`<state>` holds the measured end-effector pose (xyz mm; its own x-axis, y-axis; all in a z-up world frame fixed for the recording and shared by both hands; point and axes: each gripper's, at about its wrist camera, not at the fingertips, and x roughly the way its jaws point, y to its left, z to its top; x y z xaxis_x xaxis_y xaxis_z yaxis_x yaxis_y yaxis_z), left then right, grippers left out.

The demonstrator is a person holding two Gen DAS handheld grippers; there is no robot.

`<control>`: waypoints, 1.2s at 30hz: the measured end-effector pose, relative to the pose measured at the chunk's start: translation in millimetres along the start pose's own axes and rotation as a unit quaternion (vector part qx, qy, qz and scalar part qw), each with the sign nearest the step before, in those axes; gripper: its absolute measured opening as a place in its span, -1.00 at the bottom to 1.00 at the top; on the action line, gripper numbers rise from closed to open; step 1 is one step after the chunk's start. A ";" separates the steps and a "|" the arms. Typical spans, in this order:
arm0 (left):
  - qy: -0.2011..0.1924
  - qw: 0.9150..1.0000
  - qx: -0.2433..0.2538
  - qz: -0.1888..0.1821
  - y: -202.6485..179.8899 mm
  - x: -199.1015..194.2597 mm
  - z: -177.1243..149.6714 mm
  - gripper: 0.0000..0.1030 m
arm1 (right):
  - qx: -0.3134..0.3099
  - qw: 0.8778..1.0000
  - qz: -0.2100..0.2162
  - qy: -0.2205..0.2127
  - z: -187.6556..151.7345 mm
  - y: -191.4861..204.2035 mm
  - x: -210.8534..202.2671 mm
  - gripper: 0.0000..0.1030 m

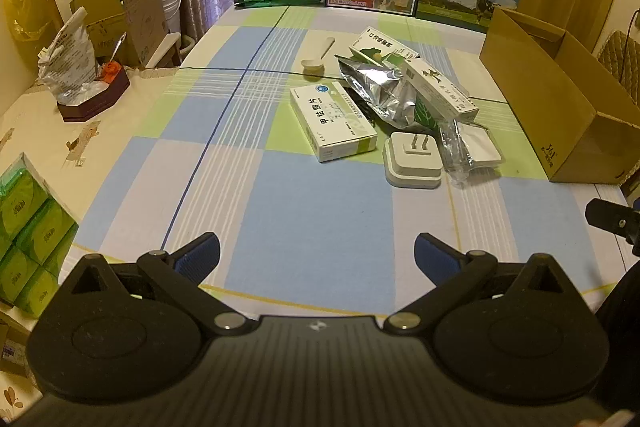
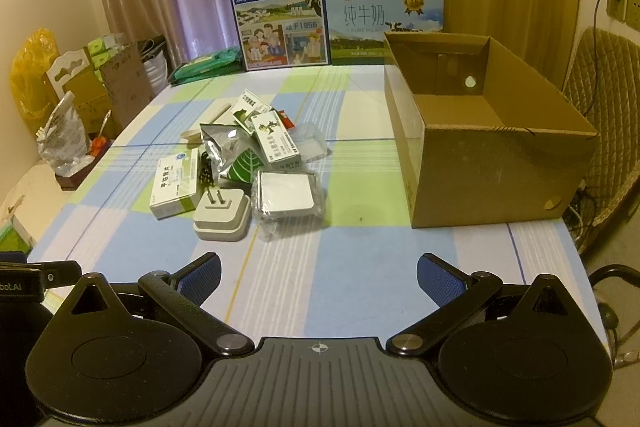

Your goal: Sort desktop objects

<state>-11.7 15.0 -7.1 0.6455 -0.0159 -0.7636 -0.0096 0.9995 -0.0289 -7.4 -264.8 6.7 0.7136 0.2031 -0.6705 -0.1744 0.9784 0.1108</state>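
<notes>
While both the left gripper (image 1: 318, 253) and the right gripper (image 2: 319, 273) hang above the near table edge with jaws spread wide and empty, the clutter sits mid-table, left of the open cardboard box (image 2: 496, 163). Nearest lies the white plug adapter (image 2: 221, 214), prongs up: probably light, rigid and smooth, best pinched across its flat sides. Just beside it, the medicine box (image 2: 175, 190) looks stiff enough for a grip across its narrow width, whereas the foil pouch (image 2: 224, 149) would likely crumple.
</notes>
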 end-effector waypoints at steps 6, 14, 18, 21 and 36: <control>0.002 1.000 -0.003 0.000 2.1 -0.3 -0.7 0.98 | 0.000 1.000 -0.001 0.001 0.1 0.1 0.0 0.97; 0.004 1.000 -0.003 -0.001 1.2 0.7 1.0 0.98 | -0.001 1.000 -0.001 0.002 -0.3 0.1 0.3 0.97; 0.004 1.000 -0.003 0.000 0.9 0.9 1.2 0.98 | -0.001 1.000 -0.001 0.002 -0.2 0.0 0.5 0.97; 0.004 1.000 -0.004 -0.001 1.1 0.9 1.7 0.98 | -0.001 1.000 -0.001 0.002 -0.7 -0.6 0.7 0.97; 0.005 1.000 -0.004 -0.002 0.6 1.9 1.3 0.98 | -0.002 1.000 -0.002 0.004 -0.5 -1.5 1.2 0.97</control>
<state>-9.5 15.6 -7.6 0.6377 -0.0211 -0.7700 -0.0128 0.9992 -0.0380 -6.7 -266.0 5.4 0.7094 0.1988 -0.6761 -0.1739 0.9791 0.1054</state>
